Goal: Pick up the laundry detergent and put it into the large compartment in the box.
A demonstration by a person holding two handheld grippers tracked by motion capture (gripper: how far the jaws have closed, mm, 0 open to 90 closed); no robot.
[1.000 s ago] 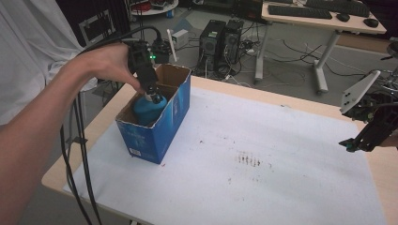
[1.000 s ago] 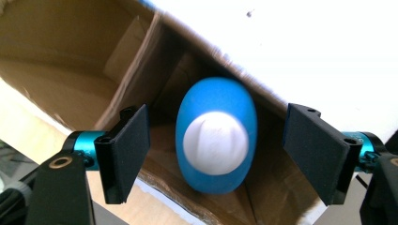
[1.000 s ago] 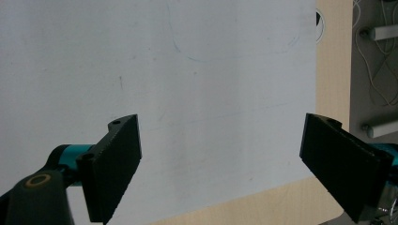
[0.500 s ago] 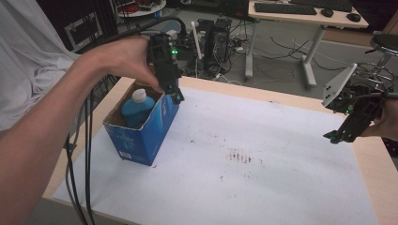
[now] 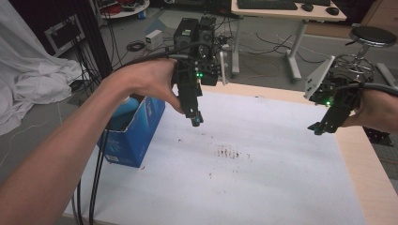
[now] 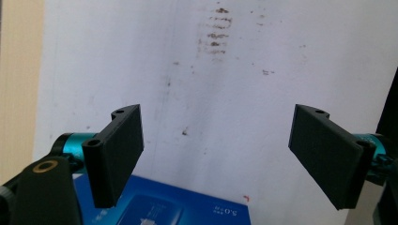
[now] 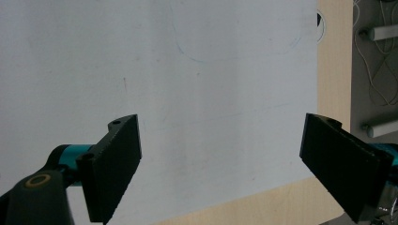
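Now the left gripper (image 5: 196,118) is held above the white sheet covering the wooden table (image 5: 361,154), just to the right of the open blue cardboard box (image 5: 136,133), and its jaws have just been opening; they are spread wide and nothing is between them. A light blue bottle (image 5: 123,108) is seen inside the box, upright as far as can be told, mostly hidden behind the forearm. In the left gripper view the box edge lies below and behind the jaws, so the box is on the near side of this gripper. The right gripper (image 5: 319,127) is kept over the far right of the sheet, well apart from the box, jaws also spread and empty. The left hand is judged clearly nearer to the box.
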